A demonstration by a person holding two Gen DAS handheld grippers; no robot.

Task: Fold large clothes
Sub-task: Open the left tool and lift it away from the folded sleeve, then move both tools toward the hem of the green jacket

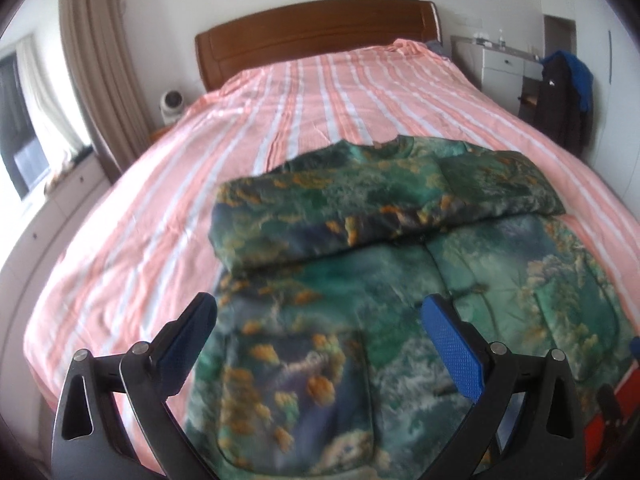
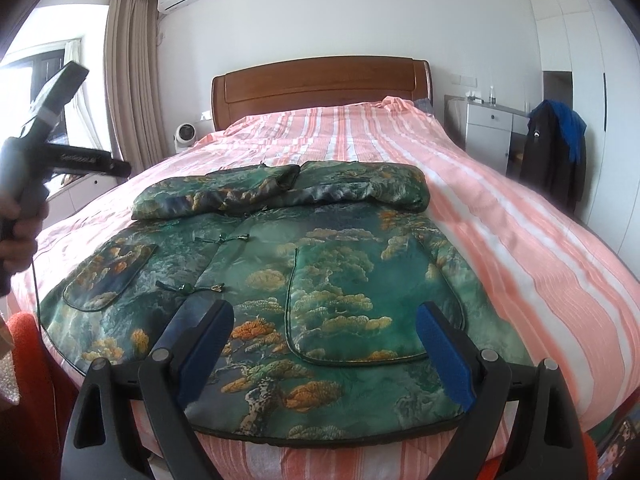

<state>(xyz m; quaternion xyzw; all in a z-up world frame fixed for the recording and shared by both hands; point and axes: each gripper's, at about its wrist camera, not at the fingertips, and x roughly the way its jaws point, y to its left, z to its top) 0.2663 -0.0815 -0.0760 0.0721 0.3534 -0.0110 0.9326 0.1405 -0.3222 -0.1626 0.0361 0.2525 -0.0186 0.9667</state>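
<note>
Garment: a large padded jacket of green satin-like fabric printed with gold and orange pine trees point(image 2: 320, 280) lies front-up on the bed, its hem along the near edge, its collar toward the wooden headboard.
Sleeves: both sleeves point(image 2: 280, 190) are already folded across the chest, lying as a band over the upper half.
Details: two knotted cord fastenings point(image 2: 224, 238) run down the front opening, with a rounded patch pocket point(image 2: 360, 300) on each side.
Left claw: the left claw point(image 1: 320, 344) is released, its blue pads spread wide above the lower left part of the jacket, gripping nothing; the picture is smeared there.
Right claw: the right claw point(image 2: 324, 344) is likewise released, jaws wide, hovering over the hem near the right pocket, nothing between the pads.
Bed: the bed with a pink-and-white striped cover point(image 2: 500, 220) carries the jacket near its foot, with bare cover beyond the collar.
Step in hand: judged to be folding the lower half up over the sleeves.
How to do it well: each claw should probably pinch a hem corner through all padded layers, lift evenly, carry the hem to the collar, and set it down flat so the sleeves stay put.
Risk: slippery fabric may slide from a shallow bite.
Surroundings: a white cabinet point(image 2: 488, 128) stands right of the headboard.
</note>
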